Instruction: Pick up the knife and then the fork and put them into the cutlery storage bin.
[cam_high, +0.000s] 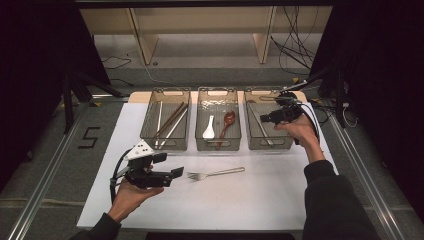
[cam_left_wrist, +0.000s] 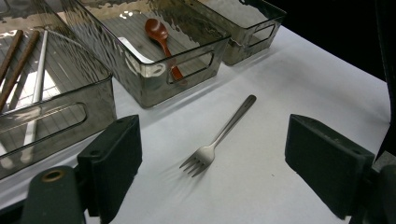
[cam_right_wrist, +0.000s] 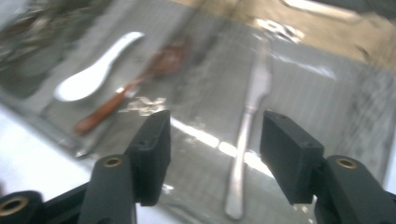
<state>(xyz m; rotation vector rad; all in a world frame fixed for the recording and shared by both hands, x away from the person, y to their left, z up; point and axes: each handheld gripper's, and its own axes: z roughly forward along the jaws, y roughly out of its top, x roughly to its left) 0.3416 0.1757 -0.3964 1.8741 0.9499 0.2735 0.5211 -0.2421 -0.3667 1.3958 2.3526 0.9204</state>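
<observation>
A metal fork (cam_high: 215, 174) lies on the white table top, tines to the left, in front of three smoky plastic bins. My left gripper (cam_high: 170, 165) is held low just left of it, open; in the left gripper view the fork (cam_left_wrist: 217, 140) lies ahead between the wide jaws of the left gripper (cam_left_wrist: 212, 158), untouched. My right gripper (cam_high: 265, 117) hovers over the right bin (cam_high: 285, 142), open. In the blurred right gripper view a metal utensil (cam_right_wrist: 247, 126) lies flat on the bin floor under the right gripper (cam_right_wrist: 215, 135), free of the pads.
The middle bin (cam_high: 218, 146) holds a white spoon (cam_high: 209, 129) and a brown wooden spoon (cam_high: 227, 122). The left bin (cam_high: 150, 135) holds chopsticks (cam_high: 170, 120). Cables and shelf legs lie on the floor beyond the table. A dark frame stands at each side.
</observation>
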